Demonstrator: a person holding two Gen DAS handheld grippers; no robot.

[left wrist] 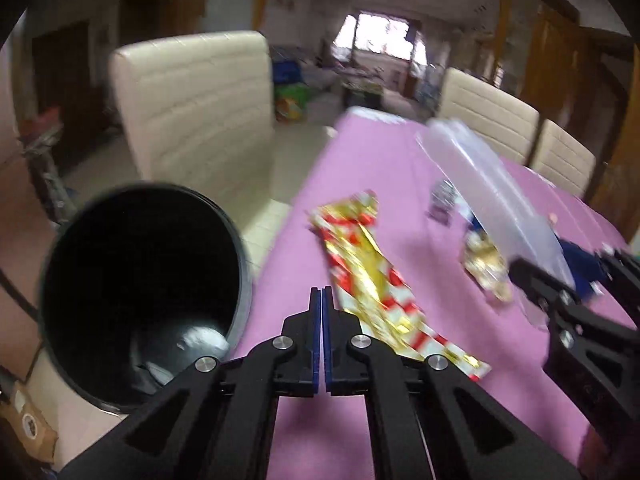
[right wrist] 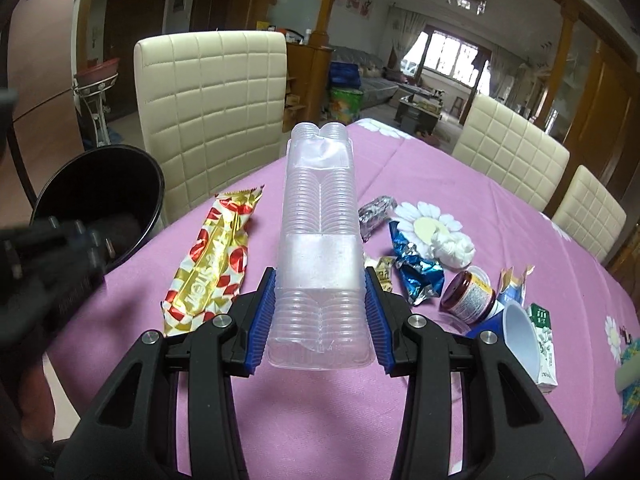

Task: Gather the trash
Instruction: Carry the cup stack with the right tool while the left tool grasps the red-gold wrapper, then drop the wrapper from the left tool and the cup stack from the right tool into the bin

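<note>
Presently, step in hand: a piece of trash is held aloft and is judged to be on its way to the bin.
Right tongs: the right gripper [right wrist: 320, 300] is clenched on a clear ribbed plastic tray [right wrist: 320, 240], which is pinched at its near end between the blue pads and juts forward, raised above the pink tablecloth [right wrist: 320, 420].
Left tongs: the left gripper [left wrist: 321, 320] is pressed shut with nothing between its pads; it is held above the near edge of the table.
Bin: a round black plastic bin [left wrist: 144, 288] is seen just left of the left tongs, beside the table edge; something pale lies at its bottom.
Remaining trash: a long red, white and gold foil wrapper [right wrist: 216, 264] lies just left of the right tongs; a crumpled blue foil wrapper [right wrist: 416, 272], a white tissue wad [right wrist: 452, 252], a small brown-lidded jar [right wrist: 468, 292] and a tipped white and blue paper cup [right wrist: 516, 336] are scattered to their right.
Next move: a swing leftward over the bin mouth is called for, then a release; the tray's length is likely to need tilting downward so it drops inside.
Progress: judged partial, since much litter is left on the cloth.
</note>
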